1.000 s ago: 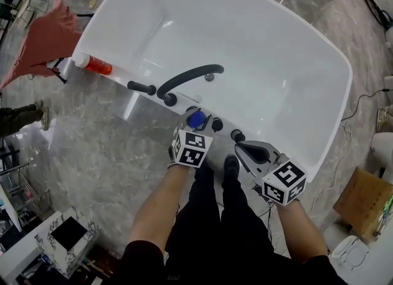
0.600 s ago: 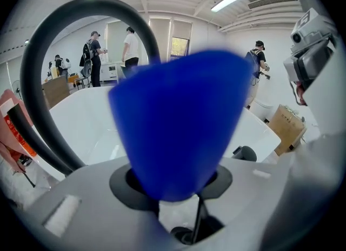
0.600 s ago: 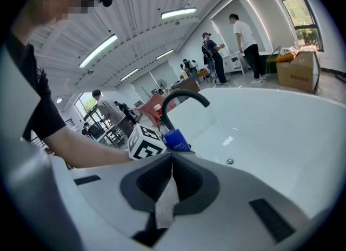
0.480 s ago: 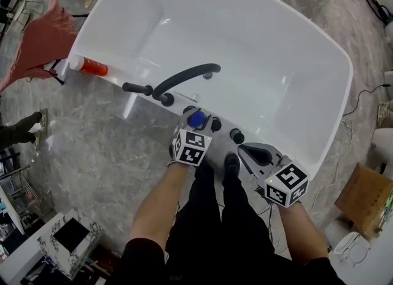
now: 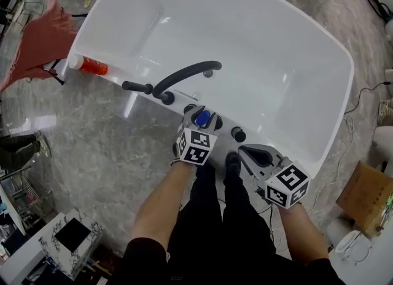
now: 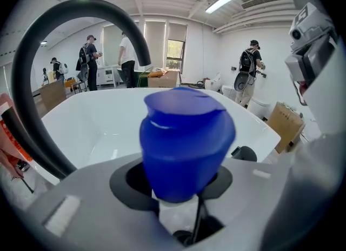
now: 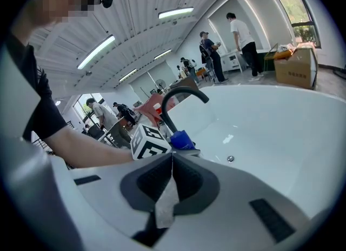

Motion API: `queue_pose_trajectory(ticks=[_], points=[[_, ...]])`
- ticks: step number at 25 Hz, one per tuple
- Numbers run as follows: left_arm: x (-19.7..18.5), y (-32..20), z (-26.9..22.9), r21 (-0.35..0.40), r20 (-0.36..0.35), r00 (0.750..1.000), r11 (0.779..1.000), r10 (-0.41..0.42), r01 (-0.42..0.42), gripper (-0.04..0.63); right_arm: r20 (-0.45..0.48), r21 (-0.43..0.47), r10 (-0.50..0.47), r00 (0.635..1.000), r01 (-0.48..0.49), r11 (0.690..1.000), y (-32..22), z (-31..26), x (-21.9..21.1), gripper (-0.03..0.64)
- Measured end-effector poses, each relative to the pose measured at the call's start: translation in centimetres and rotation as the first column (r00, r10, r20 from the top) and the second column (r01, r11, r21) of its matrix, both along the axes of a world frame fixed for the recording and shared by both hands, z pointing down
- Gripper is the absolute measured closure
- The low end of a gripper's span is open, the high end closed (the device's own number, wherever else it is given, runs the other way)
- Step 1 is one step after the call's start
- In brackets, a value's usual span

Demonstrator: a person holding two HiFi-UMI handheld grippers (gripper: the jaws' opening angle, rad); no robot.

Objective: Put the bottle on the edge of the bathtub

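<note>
The person wears black trousers, a black shoe at the centre of the head view, and black short sleeves along its lower edge. The left gripper and right gripper are matte grey shells with dark recessed pads (clearest low in the gripper views). Each carries a white cube printed with black square markers.

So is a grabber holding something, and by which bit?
The left gripper holds the bottle near its top, just under the blue cap. The right gripper holds nothing, jaws together.
</note>
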State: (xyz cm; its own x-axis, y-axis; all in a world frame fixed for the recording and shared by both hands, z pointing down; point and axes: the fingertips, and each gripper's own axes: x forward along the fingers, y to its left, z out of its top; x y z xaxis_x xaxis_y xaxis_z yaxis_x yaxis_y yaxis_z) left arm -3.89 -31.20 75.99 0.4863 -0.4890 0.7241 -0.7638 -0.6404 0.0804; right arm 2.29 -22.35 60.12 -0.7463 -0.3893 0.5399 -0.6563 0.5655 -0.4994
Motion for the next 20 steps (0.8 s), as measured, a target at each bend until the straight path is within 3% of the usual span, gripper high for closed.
queue_pose_trajectory(ticks=[20], points=[[-0.66,0.20,0.34,-0.047,-0.014,1.000,0.999,0.009,-0.010,0.433,-0.003,-0.001,-0.010,1.000,0.010,1.000,0.86,0.00,0.21,0.604]])
